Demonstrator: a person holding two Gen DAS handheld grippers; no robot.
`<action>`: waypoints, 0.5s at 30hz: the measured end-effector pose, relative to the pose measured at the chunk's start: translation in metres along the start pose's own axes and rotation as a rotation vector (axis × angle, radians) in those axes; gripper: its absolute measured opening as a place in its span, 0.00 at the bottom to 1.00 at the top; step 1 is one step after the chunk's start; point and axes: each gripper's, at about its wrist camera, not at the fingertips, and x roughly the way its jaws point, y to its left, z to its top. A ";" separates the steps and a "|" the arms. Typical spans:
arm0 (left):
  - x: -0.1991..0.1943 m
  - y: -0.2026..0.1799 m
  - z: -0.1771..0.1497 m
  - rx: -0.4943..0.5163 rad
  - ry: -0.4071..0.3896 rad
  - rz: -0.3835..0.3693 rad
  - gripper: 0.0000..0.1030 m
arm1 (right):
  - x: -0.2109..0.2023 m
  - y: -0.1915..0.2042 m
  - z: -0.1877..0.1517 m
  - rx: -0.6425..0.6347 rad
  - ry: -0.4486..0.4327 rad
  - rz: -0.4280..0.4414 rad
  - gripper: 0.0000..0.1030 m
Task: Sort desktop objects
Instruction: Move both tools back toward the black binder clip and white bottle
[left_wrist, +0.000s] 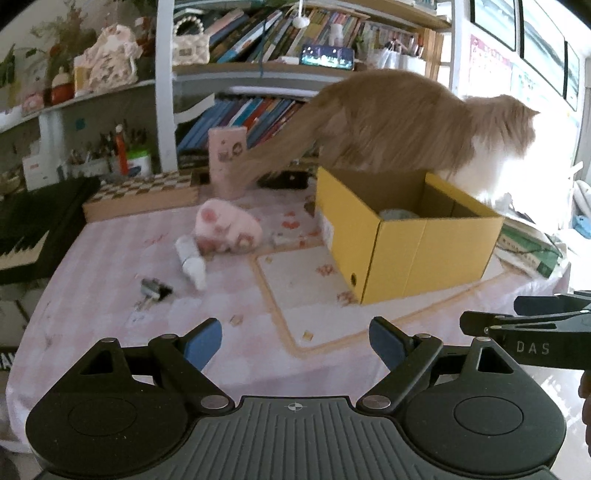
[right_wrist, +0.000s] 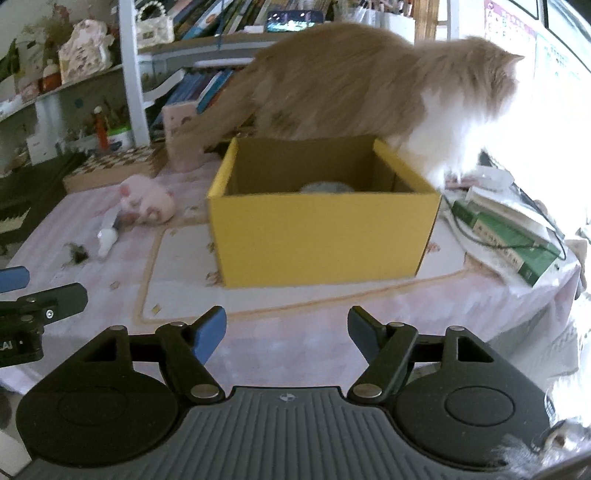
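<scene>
Nearest to me both claws hang over the front edge of the bench, and neither has anything in it: the left claw stands wide, the right claw somewhat less wide, nothing between the blue pads of either. On the side of the right claw's body, seen from the left camera, I can read the letters "DAS".

Beyond them the yellow box sits mid-bench, and I take it for the sorting bin. Something pale and rounded lies at its bottom, too hidden to name, so perhaps one item is already in. Left of the box, the rest waits loose on the pink cloth: a bunch of keys, a white tube, and a pink plush toy. Most of the sorting seems still ahead.

Behind the box a long-haired ginger-and-white cat leans over its far rim. Right of the box lies a green book, its print too blurred to read.
</scene>
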 end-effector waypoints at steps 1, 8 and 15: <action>-0.003 0.004 -0.004 0.000 0.006 0.003 0.87 | -0.002 0.005 -0.003 0.000 0.007 0.004 0.69; -0.018 0.024 -0.026 0.006 0.046 0.023 0.87 | -0.009 0.040 -0.027 -0.007 0.064 0.049 0.70; -0.029 0.042 -0.043 0.015 0.084 0.048 0.87 | -0.009 0.073 -0.043 -0.034 0.117 0.108 0.70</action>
